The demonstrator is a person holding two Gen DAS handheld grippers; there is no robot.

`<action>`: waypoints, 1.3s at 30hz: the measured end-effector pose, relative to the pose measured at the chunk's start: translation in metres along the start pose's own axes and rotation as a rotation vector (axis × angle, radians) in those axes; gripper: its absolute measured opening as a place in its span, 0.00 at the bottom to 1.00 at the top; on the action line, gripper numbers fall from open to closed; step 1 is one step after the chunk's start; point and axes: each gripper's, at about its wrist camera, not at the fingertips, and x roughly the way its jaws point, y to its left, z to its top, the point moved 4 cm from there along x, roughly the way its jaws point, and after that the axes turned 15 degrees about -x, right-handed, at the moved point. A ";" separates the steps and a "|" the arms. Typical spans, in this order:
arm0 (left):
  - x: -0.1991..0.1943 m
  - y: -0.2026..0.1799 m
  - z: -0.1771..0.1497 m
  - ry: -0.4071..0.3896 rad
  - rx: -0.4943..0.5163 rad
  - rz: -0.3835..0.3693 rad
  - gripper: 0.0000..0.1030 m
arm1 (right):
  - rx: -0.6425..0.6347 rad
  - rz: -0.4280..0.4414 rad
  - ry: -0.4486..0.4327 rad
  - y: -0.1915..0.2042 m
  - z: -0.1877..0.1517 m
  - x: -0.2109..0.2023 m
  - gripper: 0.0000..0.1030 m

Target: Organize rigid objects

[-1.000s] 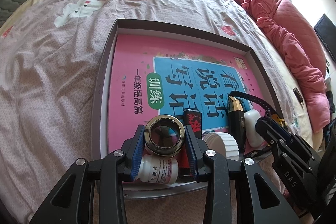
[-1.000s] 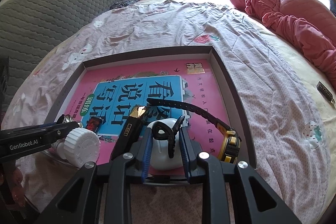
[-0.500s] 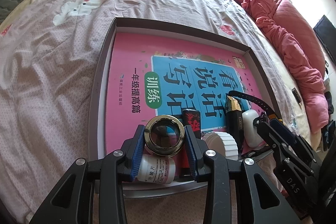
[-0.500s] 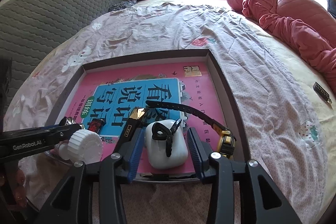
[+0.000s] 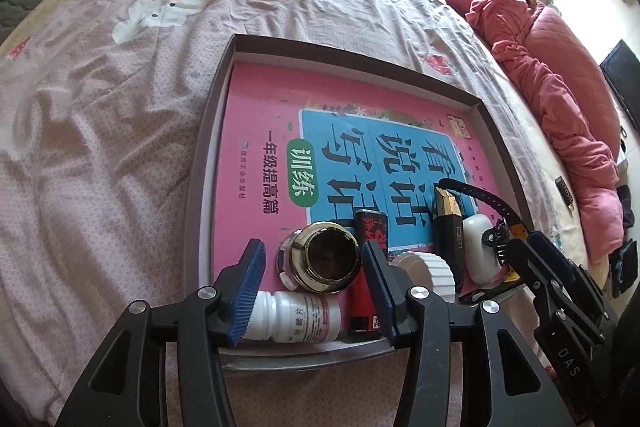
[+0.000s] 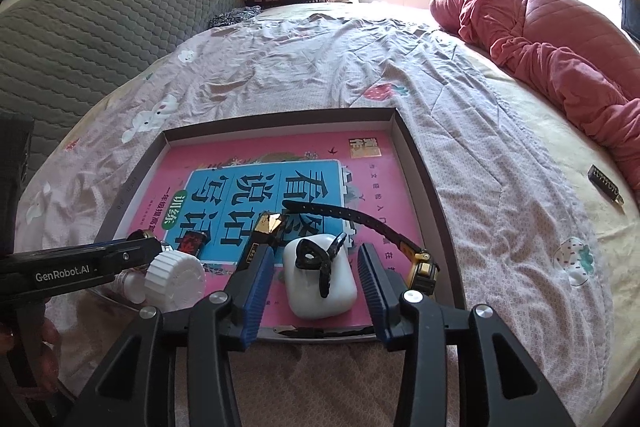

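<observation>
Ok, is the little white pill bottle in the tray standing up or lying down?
Lying down. The white pill bottle rests on its side at the tray's near edge, cap pointing left, its label text running sideways, beneath the shiny metal ring.

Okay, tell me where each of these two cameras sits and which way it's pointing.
Left wrist: on the left hand-held gripper, looking down along its open fingers at a shiny round metal jar in the shallow dark cardboard tray.
Right wrist: on the right hand-held gripper, open around a white rounded case; fingertips of a hand show lower left.
Shared: tray, pink book, each other's gripper.
</observation>
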 end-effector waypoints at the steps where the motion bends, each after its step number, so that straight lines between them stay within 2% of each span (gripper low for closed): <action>1: -0.001 0.000 0.000 -0.003 0.000 0.001 0.50 | 0.002 -0.002 -0.002 0.000 0.001 -0.001 0.44; 3: -0.004 0.000 0.000 -0.008 0.002 0.002 0.51 | 0.004 -0.004 -0.006 -0.001 0.002 -0.003 0.48; 7: -0.012 -0.002 0.000 -0.022 0.007 0.007 0.55 | 0.002 -0.007 -0.008 -0.001 0.004 -0.007 0.48; 15: -0.029 -0.008 -0.001 -0.060 0.025 0.018 0.56 | -0.001 -0.011 -0.032 -0.001 0.007 -0.020 0.49; 20: -0.045 -0.012 -0.006 -0.089 0.039 0.008 0.56 | -0.008 -0.021 -0.052 0.000 0.011 -0.032 0.54; 21: -0.050 -0.014 -0.007 -0.099 0.042 0.006 0.57 | -0.008 -0.024 -0.057 0.000 0.011 -0.035 0.55; 24: -0.062 -0.015 -0.008 -0.128 0.041 -0.003 0.69 | -0.007 -0.028 -0.068 0.000 0.011 -0.043 0.57; 30: -0.090 -0.024 -0.016 -0.196 0.073 -0.010 0.76 | -0.003 -0.038 -0.095 -0.002 0.009 -0.063 0.58; 34: -0.110 -0.030 -0.023 -0.255 0.090 -0.024 0.76 | 0.000 -0.041 -0.112 0.000 0.005 -0.077 0.59; 39: -0.129 -0.029 -0.032 -0.316 0.094 0.014 0.76 | 0.004 -0.038 -0.124 0.005 -0.003 -0.090 0.59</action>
